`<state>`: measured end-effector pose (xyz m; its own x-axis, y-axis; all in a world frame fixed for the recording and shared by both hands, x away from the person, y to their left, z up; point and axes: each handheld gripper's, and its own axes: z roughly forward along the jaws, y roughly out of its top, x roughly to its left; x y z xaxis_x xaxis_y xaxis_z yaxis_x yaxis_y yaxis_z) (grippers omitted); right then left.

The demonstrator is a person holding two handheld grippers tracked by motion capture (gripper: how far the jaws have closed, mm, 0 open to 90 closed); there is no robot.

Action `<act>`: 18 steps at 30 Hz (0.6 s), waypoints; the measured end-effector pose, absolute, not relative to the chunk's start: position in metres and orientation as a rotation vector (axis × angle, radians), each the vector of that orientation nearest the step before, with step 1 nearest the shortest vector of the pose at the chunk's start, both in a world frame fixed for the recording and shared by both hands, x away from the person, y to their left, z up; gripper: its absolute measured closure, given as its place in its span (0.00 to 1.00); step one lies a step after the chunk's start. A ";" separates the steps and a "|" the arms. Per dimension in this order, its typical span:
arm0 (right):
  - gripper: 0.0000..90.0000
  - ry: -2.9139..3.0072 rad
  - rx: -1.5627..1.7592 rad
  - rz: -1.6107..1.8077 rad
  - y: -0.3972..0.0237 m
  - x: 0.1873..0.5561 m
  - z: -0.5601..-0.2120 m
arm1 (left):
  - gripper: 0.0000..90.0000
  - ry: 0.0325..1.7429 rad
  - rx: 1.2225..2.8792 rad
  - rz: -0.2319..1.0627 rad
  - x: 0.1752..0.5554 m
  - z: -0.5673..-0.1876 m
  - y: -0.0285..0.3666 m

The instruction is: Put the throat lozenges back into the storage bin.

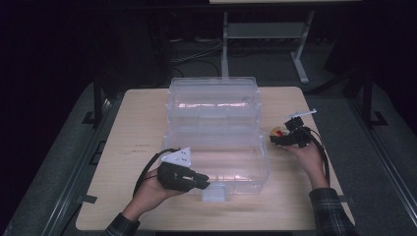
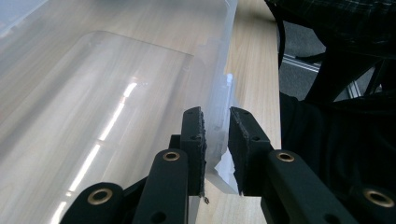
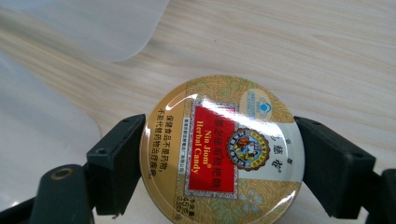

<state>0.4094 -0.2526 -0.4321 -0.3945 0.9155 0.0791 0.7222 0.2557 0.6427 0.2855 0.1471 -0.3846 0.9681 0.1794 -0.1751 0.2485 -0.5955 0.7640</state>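
While the left gripper (image 1: 204, 181) pinches the near front wall of the clear plastic box (image 1: 216, 123), its jaws clamped on the thin rim by the latch tab (image 1: 215, 194), the box sits mid-table (image 1: 137, 123) with its lid raised at the far side. To the right, the right gripper (image 1: 280, 139) holds the round candy tin (image 3: 222, 151) just beside the box, jaws pressed to opposite sides of its rim. The tin looks light, rigid and glossy, likely slippery; gripping across its full width seems the safest hold.

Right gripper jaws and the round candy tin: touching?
Touching. In the right gripper view both jaws of the right gripper press the candy tin at its rim.
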 end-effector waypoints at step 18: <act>0.23 2.240 1.488 0.917 -0.265 0.384 -0.404 | 0.84 0.300 2.226 -0.096 0.285 -0.384 0.147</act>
